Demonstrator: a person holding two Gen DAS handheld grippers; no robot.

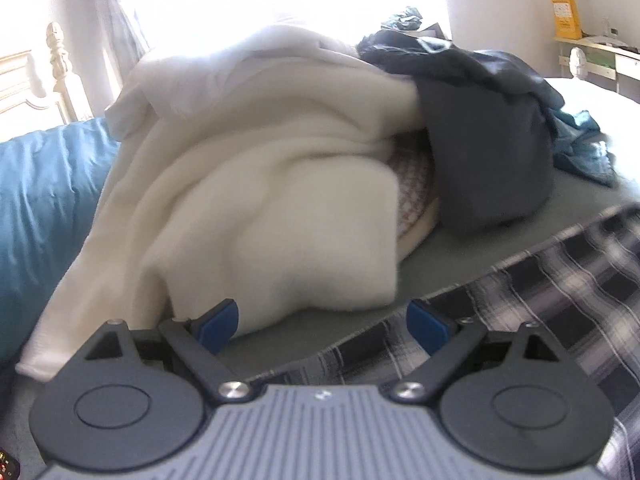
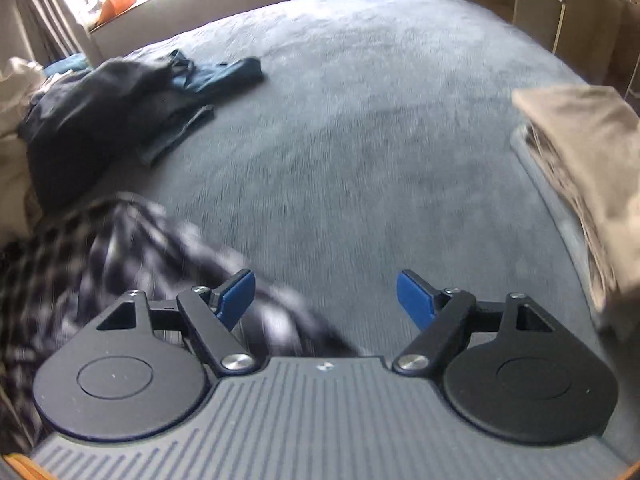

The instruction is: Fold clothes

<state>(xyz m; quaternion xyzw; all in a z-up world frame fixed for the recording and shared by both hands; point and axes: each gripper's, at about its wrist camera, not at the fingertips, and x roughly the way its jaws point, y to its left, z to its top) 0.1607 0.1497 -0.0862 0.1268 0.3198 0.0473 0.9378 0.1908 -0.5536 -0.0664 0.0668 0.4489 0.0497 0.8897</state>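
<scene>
folding barely begun
both hand-held grippers, left (image 1: 322,320) and right (image 2: 325,296), released; plaid shirt (image 1: 540,300) loose, cream pile (image 1: 260,184) unfolded on bed (image 2: 380,120).

From the left wrist we look low and close across the bed (image 1: 352,264) at a cream garment (image 1: 256,184). From the right wrist we look steeply down over open bedcover. Both views share the plaid shirt (image 1: 560,296) and dark pile (image 2: 92,120).

grippers: 2 (image 1: 322,322) (image 2: 325,300) | plaid garment: 1 (image 1: 560,280) | cream garment: 1 (image 1: 260,184) | yellow box: 1 (image 1: 565,16)
</scene>
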